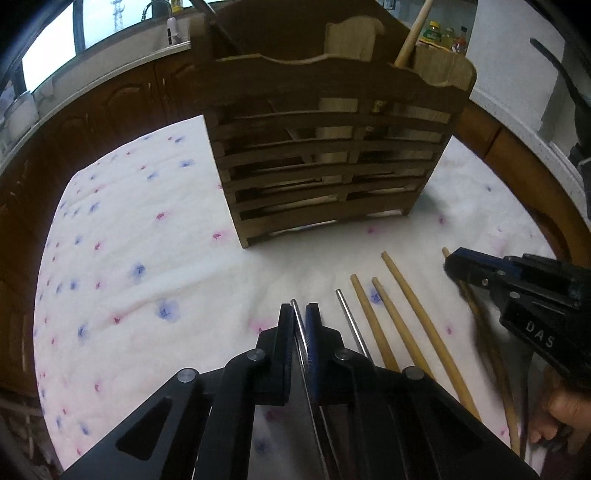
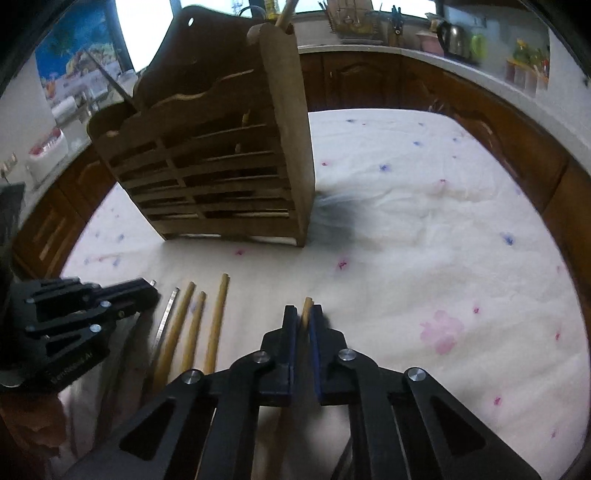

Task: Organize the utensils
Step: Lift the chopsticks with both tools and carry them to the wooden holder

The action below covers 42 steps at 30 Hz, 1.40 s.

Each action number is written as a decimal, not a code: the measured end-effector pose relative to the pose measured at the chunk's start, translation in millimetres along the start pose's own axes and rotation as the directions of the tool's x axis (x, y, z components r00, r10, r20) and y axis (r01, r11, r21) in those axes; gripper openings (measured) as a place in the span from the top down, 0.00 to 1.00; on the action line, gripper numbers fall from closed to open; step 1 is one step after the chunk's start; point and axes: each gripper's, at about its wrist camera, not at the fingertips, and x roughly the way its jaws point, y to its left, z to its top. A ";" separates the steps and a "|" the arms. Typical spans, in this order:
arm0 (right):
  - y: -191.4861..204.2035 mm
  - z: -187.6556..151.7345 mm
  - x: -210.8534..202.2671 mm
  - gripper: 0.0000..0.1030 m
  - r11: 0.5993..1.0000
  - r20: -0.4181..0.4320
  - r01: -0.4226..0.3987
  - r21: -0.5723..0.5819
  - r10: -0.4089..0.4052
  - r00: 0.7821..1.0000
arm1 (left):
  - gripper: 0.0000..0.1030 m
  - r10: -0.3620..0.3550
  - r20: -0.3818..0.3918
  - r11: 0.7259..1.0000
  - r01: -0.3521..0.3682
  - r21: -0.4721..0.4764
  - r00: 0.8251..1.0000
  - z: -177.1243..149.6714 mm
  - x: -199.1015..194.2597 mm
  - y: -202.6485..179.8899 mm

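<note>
Slatted dark-brown wooden utensil rack [image 1: 325, 162] stands upright on the white floral-print cloth [image 1: 129, 258] covering the tabletop; all positions below are given relative to this rack. Its front is built of horizontal slats with a scalloped top edge, and a pale wooden handle [image 1: 412, 33] rises from its right rear compartment, its upper end cut off by the frame. The contents behind the slats are too dark to identify.

In front of the rack and slightly left of the row of loose utensils, the left gripper [image 1: 299, 314] is closed on a thin silver metal chopstick [image 1: 297, 321], whose tip projects just past the fingertips; its lower length is hidden by the gripper body. Just beside it to the right lie a second silver metal chopstick [image 1: 352, 325] and three light bamboo chopsticks [image 1: 402, 291], roughly parallel, their near ends cut off or covered.

Farther right in front of the rack, the right gripper [image 2: 305, 314] is closed on a single tan wooden chopstick [image 2: 306, 308], of which only the tip and a blurred stretch below the fingers show. In the left wrist view, darker sticks [image 1: 487, 339] beneath this gripper are motion-blurred, and their number cannot be told.
</note>
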 end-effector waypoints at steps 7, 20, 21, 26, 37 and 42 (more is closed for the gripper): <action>-9.5 -2.8 -33.8 0.95 0.996 0.074 -0.073 0.058 0.069 0.995 | 0.96 -0.025 0.069 0.999 0.028 -0.038 0.997 -3.8 -34.7 2.9; 4.3 7.4 -108.4 0.95 0.984 0.244 -0.163 0.067 0.143 0.959 | 0.97 -0.078 0.260 0.988 0.110 -0.112 0.963 -35.0 -141.8 17.2; 5.4 6.8 -111.5 0.95 0.984 0.251 -0.165 0.064 0.144 0.957 | 0.97 -0.079 0.271 0.987 0.114 -0.116 0.959 -40.4 -152.1 20.7; 11.0 3.5 -130.7 0.95 0.984 0.285 -0.169 0.051 0.148 0.947 | 0.97 -0.085 0.313 0.987 0.123 -0.104 0.946 -61.0 -196.1 25.9; 18.7 -4.7 -174.0 0.95 0.984 0.366 -0.175 0.019 0.156 0.917 | 0.97 -0.079 0.379 0.989 0.122 -0.089 0.922 -89.6 -248.8 27.6; 19.9 -6.4 -187.4 0.95 0.984 0.394 -0.178 0.010 0.160 0.905 | 0.97 -0.078 0.411 0.989 0.123 -0.084 0.908 -100.0 -269.4 27.9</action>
